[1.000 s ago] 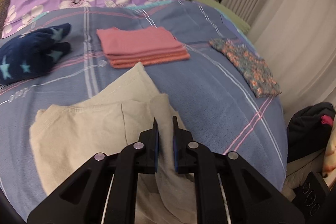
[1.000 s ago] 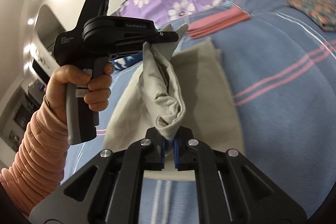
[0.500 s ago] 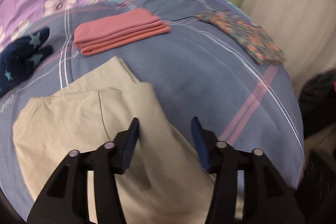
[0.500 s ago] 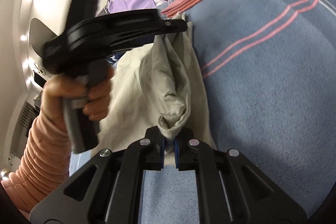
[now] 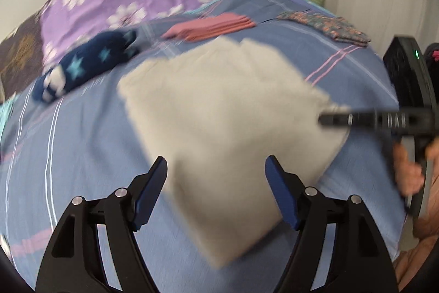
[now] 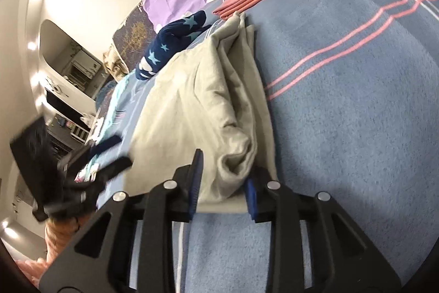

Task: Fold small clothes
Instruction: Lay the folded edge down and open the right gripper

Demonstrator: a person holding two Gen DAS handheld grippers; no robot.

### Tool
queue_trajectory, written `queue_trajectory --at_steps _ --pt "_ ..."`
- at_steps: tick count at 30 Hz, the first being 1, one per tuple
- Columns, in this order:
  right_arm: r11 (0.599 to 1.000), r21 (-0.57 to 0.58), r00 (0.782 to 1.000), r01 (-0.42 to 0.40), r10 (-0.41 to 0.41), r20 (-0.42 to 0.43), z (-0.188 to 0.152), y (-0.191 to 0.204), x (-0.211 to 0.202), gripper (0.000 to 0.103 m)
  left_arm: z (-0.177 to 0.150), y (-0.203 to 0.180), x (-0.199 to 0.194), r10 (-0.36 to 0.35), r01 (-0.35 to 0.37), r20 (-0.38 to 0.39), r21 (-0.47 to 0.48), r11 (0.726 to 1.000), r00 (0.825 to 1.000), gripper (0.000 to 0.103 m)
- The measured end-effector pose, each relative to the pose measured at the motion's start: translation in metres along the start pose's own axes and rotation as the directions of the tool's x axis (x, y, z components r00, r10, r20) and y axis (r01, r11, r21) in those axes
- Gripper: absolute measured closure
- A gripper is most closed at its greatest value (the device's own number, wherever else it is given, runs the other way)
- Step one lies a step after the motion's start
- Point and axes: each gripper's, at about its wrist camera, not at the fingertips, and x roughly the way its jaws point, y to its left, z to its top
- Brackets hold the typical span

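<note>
The beige garment [image 5: 219, 111] had been dropped flat onto the blue bedspread [image 5: 76, 144]. The left gripper [image 5: 216, 172] had just been opened and withdrawn, empty; the right gripper [image 6: 223, 180] had been loosened around the fold.

Matt beige cloth garment [image 5: 219, 111] lies on fuzzy blue woven blanket [image 6: 356, 89].

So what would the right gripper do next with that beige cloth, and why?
Probably draw back off the beige cloth. The right gripper has just been opening; a fold still sits between its pads but looks unpinched. The left gripper is already open, and the cloth lies folded on the bed.
</note>
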Motion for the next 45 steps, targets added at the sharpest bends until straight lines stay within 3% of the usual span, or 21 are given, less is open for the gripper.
queue_trajectory --at_steps 1,6,8,12,15,18,19,21,22,24,26,30,36,37,38,40,42,45 --pt "1.0 0.002 1.0 0.009 -0.009 0.0 0.001 0.0 0.001 0.093 -0.008 0.006 0.0 0.006 -0.007 -0.009 -0.02 1.0 1.0 0.028" --pt "0.999 -0.032 0.998 -0.037 0.039 0.055 0.003 0.011 -0.022 0.097 -0.029 0.028 0.006 0.018 -0.021 -0.031 -0.11 0.994 0.999 0.026" --pt "0.999 -0.046 0.998 -0.001 0.004 0.055 0.002 0.013 -0.028 0.098 -0.032 0.032 0.005 -0.002 -0.001 -0.022 -0.125 0.992 1.0 0.025" --pt "0.995 -0.012 0.995 0.098 -0.098 -0.028 -0.01 0.003 -0.004 0.097 -0.033 0.032 0.007 0.0 -0.002 -0.016 -0.112 0.994 1.0 0.025" --pt "0.994 -0.008 0.994 0.106 -0.106 -0.014 -0.012 0.003 -0.004 0.097 -0.035 0.037 0.006 -0.014 0.013 -0.003 -0.134 0.991 1.0 0.025" --pt "0.987 -0.028 0.987 0.16 -0.16 0.018 -0.008 0.01 -0.015 0.09 -0.032 0.04 0.003 -0.013 0.016 0.022 -0.157 0.987 1.0 0.025" --pt "0.982 -0.039 0.982 0.186 -0.184 0.044 -0.008 0.011 -0.02 0.089 -0.031 0.04 0.0 -0.014 0.02 0.037 -0.164 0.986 0.999 0.027" --pt "0.965 -0.074 0.962 0.251 -0.24 0.128 -0.007 0.019 -0.033 0.087 -0.027 0.039 -0.006 -0.021 0.033 0.07 -0.168 0.985 0.997 0.046" --pt "0.958 -0.116 0.954 0.263 -0.24 0.18 -0.006 0.028 -0.041 0.087 -0.024 0.038 -0.008 -0.027 0.04 0.081 -0.167 0.985 0.996 0.05" --pt "0.956 -0.188 0.959 0.227 -0.186 0.212 -0.004 0.039 -0.046 0.087 -0.02 0.035 -0.009 -0.039 0.054 0.093 -0.167 0.984 0.995 0.065" --pt "0.955 -0.243 0.97 0.169 -0.117 0.215 -0.004 0.052 -0.042 0.087 -0.017 0.032 -0.006 -0.064 0.079 0.094 -0.165 0.983 0.994 0.069" --pt "0.949 -0.287 0.98 0.131 -0.08 0.181 -0.004 0.062 -0.022 0.088 -0.016 0.025 0.007 -0.06 0.071 0.074 -0.164 0.984 0.995 0.069" --pt "0.955 -0.243 0.984 0.17 -0.153 0.086 -0.001 0.047 0.011 0.088 -0.019 0.023 0.013 -0.07 0.079 0.068 -0.153 0.985 0.995 0.064" --pt "0.958 -0.203 0.979 0.203 -0.199 0.042 0.002 0.036 0.02 0.096 -0.02 0.023 0.014 -0.071 0.08 0.067 -0.15 0.985 0.995 0.064" --pt "0.966 -0.166 0.98 0.199 -0.199 0.017 0.003 0.027 0.022 0.103 -0.02 0.021 0.015 -0.073 0.082 0.065 -0.145 0.986 0.995 0.06" --pt "0.977 -0.133 0.985 0.168 -0.17 -0.004 0.005 0.02 0.021 0.103 -0.022 0.015 0.018 -0.072 0.079 0.062 -0.122 0.989 0.995 0.054" --pt "0.965 -0.174 0.98 0.198 -0.201 0.0 0.002 0.026 0.022 0.103 -0.022 0.009 0.02 -0.073 0.078 0.061 -0.096 0.992 0.995 0.041" --pt "0.943 -0.222 0.968 0.247 -0.25 0.014 -0.002 0.034 0.024 0.103 -0.023 -0.001 0.022 -0.05 0.053 0.054 -0.052 0.997 0.997 0.035"
